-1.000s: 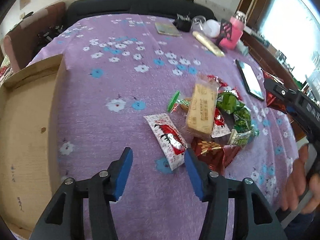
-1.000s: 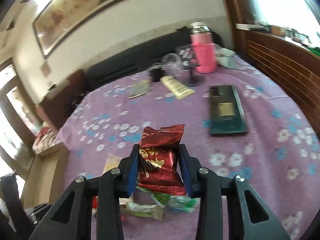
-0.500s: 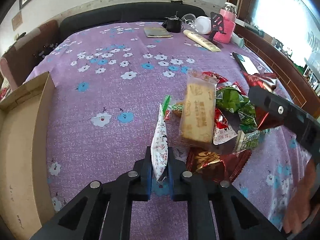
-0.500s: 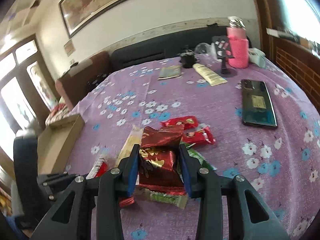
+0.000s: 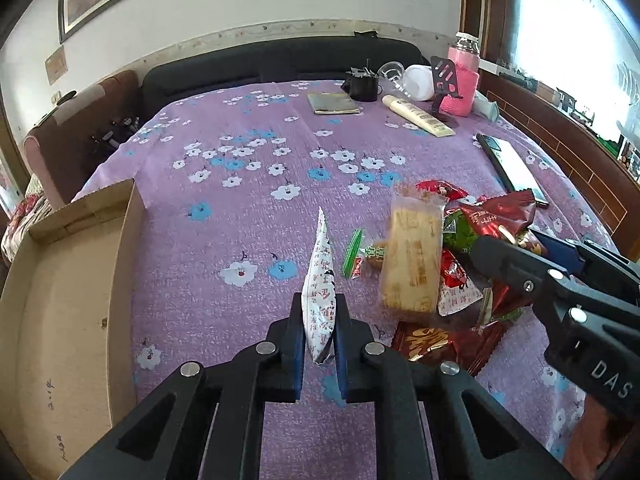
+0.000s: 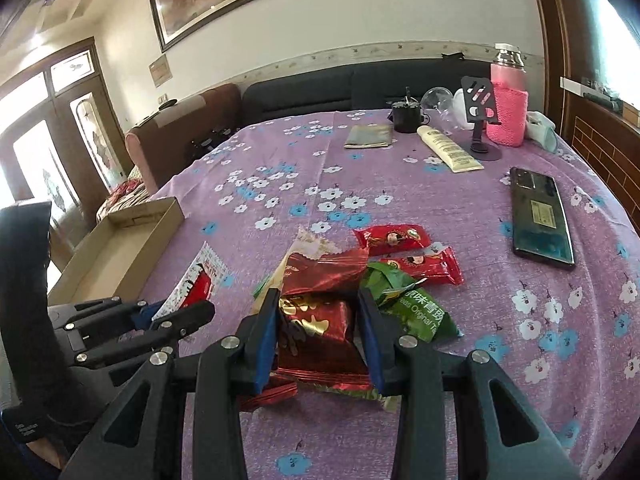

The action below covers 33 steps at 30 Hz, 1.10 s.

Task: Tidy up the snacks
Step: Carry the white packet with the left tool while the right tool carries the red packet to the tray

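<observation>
My left gripper (image 5: 318,320) is shut on a white-and-red snack packet (image 5: 320,276), held edge-up above the purple cloth. My right gripper (image 6: 316,320) is shut on a dark red foil snack packet (image 6: 320,304) over the snack pile. In the pile lie a clear-wrapped biscuit pack (image 5: 412,260), green tea packets (image 6: 408,304), two bright red packets (image 6: 404,248) and another dark red foil packet (image 5: 440,340). An open cardboard box (image 5: 60,300) sits at the table's left edge. The right wrist view shows the left gripper (image 6: 180,312) with its white packet (image 6: 200,280) at lower left.
A dark phone (image 6: 540,216) lies right of the pile. At the far side stand a pink flask (image 6: 508,112), a phone stand (image 6: 480,120), a cream tube (image 6: 448,152), a black cup (image 6: 406,116) and a small booklet (image 6: 370,136). A dark sofa (image 5: 280,64) runs behind the table.
The left gripper closed on the white-and-red packet and lifted it edge-up off the cloth. The right gripper, still holding the dark red packet, swung over the snack pile.
</observation>
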Tool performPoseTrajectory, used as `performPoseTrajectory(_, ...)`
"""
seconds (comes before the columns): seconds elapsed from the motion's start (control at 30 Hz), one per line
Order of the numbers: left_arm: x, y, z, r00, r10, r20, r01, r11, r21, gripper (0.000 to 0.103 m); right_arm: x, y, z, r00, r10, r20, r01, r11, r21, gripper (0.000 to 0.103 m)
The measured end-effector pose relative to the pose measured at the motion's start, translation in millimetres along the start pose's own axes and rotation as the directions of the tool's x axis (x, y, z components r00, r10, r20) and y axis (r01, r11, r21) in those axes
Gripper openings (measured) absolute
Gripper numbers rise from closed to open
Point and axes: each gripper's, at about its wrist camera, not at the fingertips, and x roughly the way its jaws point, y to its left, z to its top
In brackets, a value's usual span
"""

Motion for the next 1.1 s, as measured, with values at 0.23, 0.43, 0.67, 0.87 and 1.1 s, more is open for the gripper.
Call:
performPoseTrajectory(0.23, 0.4, 0.5, 0.2, 1.0, 0.02, 0.007, -0.02, 1.0, -0.002, 0.012, 1.7, 14.1, -4.5, 0.999, -0.047, 0.003, 0.047, 0.996, -0.076, 0.036)
performPoseTrajectory(0.43, 0.7, 0.2, 0.0, 0.999, 0.04, 0.016, -0.04, 0.999, 0.001, 0.012, 5.2, 32.0, -11.4, 0.989, -0.149, 0.026, 0.151, 0.971, -0.186, 0.036)
performPoseTrajectory(0.67, 0.1, -0.7, -1.2, 0.999, 0.046, 0.013, -0.046, 0.999, -0.002, 0.012, 10.5, 34.9, -14.4, 0.98, -0.197, 0.019, 0.196, 0.956, -0.218, 0.036)
performPoseTrajectory(0.87, 1.7, -0.8, -1.5, 0.998, 0.055, 0.008, -0.055, 0.998, -0.005, 0.012, 11.4, 35.0, -14.9, 0.974, -0.228, 0.019, 0.226, 0.947, -0.227, 0.036)
performPoseTrajectory(1.1, 3.0, -0.6, -1.1, 0.998, 0.063, 0.005, -0.063, 0.998, -0.008, 0.012, 13.0, 31.9, -14.5, 0.968, -0.25, 0.012, 0.246, 0.944, -0.218, 0.036)
